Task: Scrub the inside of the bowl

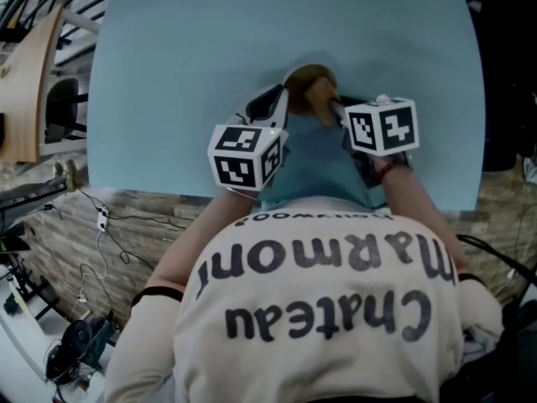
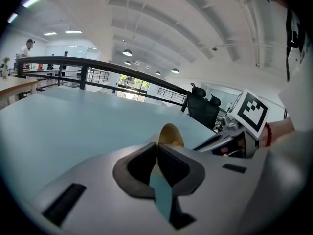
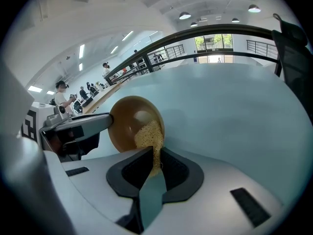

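- My left gripper [image 2: 157, 150] is clenched on the rim of the brown bowl [image 3: 126, 121]; the bowl sits just beyond its fingertips, tilted on edge over the light blue table [image 1: 168, 74]
- My right gripper [image 3: 157, 155] grasps a tan fibrous scrub pad [image 3: 148, 135]; past its fingertips the pad presses against the bowl's inner wall; the bowl's opening faces these fingers
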Available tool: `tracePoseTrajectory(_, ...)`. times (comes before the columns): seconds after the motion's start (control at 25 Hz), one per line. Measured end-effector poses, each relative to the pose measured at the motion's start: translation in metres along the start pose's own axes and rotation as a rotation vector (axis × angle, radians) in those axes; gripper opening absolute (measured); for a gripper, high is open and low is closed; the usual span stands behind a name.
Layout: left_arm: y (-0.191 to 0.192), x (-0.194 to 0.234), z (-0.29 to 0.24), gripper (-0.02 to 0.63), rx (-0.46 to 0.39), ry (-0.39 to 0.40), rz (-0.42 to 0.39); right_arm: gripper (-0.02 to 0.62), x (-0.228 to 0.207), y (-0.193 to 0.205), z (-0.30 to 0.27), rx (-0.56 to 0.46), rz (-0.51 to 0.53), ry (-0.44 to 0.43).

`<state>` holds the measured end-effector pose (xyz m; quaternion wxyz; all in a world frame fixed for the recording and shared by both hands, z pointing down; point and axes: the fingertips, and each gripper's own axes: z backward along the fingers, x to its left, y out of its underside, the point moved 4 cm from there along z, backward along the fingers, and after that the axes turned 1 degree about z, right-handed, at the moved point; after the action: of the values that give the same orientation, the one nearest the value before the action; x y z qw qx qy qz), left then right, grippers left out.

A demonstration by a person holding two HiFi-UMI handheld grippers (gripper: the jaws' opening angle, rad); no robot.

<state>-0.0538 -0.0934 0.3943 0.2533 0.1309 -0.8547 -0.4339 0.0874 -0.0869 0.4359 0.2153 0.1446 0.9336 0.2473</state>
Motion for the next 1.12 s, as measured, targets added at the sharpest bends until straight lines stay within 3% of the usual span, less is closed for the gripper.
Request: tracePoseTrajectory(1.12, 0.001, -0.004, -0.003, 0.012, 0.020, -0.002, -0.017, 0.064, -0.008, -0.011, 0.013, -0.059, -0.048, -0.004)
